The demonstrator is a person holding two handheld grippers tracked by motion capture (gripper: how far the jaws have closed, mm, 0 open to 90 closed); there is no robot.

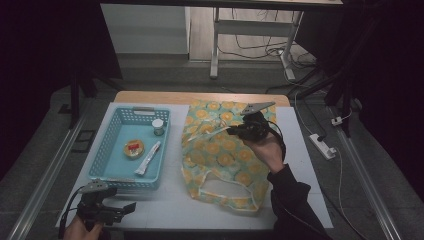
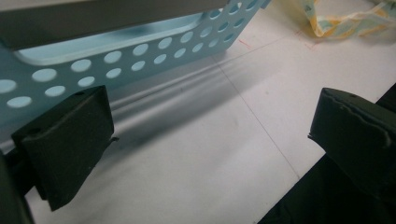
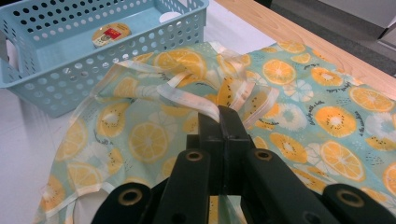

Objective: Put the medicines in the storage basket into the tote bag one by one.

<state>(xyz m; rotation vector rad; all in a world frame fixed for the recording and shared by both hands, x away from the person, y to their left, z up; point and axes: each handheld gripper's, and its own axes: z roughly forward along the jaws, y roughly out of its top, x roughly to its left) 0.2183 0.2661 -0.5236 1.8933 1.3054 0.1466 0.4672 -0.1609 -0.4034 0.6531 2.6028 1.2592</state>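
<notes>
A teal cloth bag printed with orange citrus slices lies flat on the white table cover, its handle loops toward the near edge. My right gripper is over the bag's upper half, and its jaws are shut on a pale strap of the bag, lifting a fold of cloth. The right gripper's tips pinch that strap. My left gripper rests near the front left corner, open, with bare table between its fingers. It sits just beside the blue basket's perforated wall.
The blue plastic basket at the left holds a small white-capped jar, a round tin with a red label and a white tube. The wooden table edge runs along the back. A power strip lies on the floor at the right.
</notes>
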